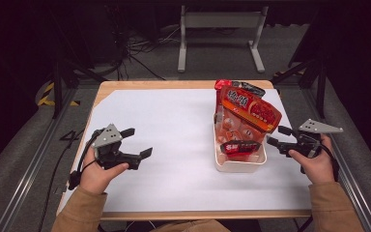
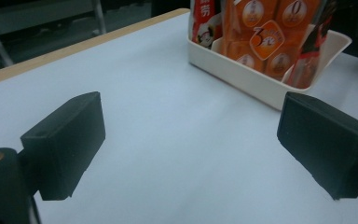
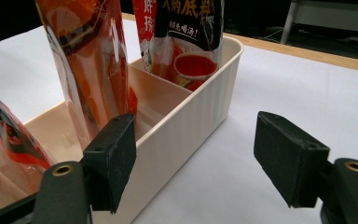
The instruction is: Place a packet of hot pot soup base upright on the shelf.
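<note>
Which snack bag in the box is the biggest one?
The big orange bag in the middle of the cream box. It is wider than the dark-topped bag behind it and the small red pack in front.

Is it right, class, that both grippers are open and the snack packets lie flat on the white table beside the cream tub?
Not quite. The high view shows the snack packets standing inside the cream tub, not flat beside it. Both grippers, left gripper and right gripper, are open.
</note>
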Available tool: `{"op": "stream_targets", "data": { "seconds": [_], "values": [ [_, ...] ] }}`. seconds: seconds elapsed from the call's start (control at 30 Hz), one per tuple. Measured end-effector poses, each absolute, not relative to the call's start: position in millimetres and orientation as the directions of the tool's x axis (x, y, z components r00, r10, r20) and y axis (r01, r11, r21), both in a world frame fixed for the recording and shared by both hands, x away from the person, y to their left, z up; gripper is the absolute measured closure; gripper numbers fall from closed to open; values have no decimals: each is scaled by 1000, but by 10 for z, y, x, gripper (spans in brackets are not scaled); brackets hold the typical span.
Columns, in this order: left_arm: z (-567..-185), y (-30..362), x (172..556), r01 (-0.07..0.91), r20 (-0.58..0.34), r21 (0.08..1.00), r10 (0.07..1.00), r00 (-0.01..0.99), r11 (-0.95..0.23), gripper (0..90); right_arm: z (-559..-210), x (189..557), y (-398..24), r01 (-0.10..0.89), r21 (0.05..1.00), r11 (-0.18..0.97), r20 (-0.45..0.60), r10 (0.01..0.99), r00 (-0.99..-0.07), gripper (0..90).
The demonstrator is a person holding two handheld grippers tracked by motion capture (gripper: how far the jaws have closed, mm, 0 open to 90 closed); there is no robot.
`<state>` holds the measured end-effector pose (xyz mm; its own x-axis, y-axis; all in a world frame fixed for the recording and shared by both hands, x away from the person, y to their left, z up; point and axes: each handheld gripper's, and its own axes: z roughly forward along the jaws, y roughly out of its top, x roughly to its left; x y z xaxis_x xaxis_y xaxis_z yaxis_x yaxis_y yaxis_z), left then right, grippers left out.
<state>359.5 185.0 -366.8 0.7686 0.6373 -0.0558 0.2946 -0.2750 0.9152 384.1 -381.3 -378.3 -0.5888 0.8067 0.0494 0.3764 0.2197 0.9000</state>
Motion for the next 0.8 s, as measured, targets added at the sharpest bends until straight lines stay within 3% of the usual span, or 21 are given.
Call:
{"op": "stream_targets", "data": {
  "seconds": [0.5,0.8],
  "values": [
    [-4206,2057,3671,395,-150,898,713,685,-191,103,-3888,3843,-3786,385,892,238,41,804,-593,281],
    [-4244,2090,3677,395,-123,897,744,656,-200,103,-3891,3841,-3788,385,892,235,42,806,-590,277]
  ]
}}
